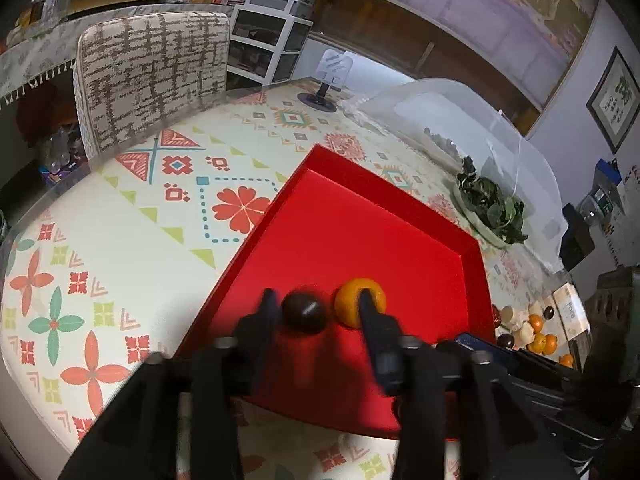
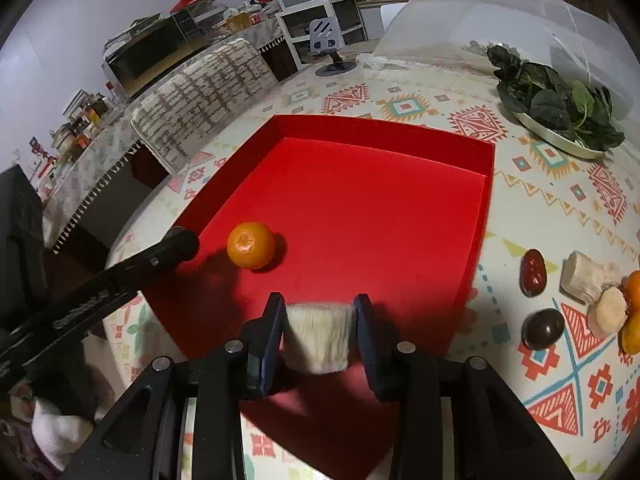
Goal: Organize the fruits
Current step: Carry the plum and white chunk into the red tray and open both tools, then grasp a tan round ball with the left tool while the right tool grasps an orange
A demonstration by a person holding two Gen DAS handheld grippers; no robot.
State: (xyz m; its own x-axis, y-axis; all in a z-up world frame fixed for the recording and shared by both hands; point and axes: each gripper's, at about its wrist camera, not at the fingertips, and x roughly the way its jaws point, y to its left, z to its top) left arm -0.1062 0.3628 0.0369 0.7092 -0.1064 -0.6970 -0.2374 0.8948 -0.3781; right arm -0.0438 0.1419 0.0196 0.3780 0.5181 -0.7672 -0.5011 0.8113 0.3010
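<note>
A table covered with a cream cloth printed in coral, teal and lime motifs fills both views, and a patterned chair stands at its far edge. On the cloth lies a wide, shallow red tray, the largest thing on it. Beyond the tray, a clear plastic dome cover arches beside a plate of dark leafy greens. The left gripper reaches over the near part of the tray with its jaws apart; a dark round fruit sits on the tray floor between them, close to the left finger, with no pad seen pressing on it. Just beside it rests an orange, partly hidden behind the right finger of that gripper. The right gripper hangs over the tray's near edge, clamped on a pale fibrous chunk held squarely between both pads. To the right of the tray, on the bare cloth, waits a loose cluster of fruit: a red date-like piece, another dark round fruit, two more pale chunks and some oranges at the frame's edge.
</note>
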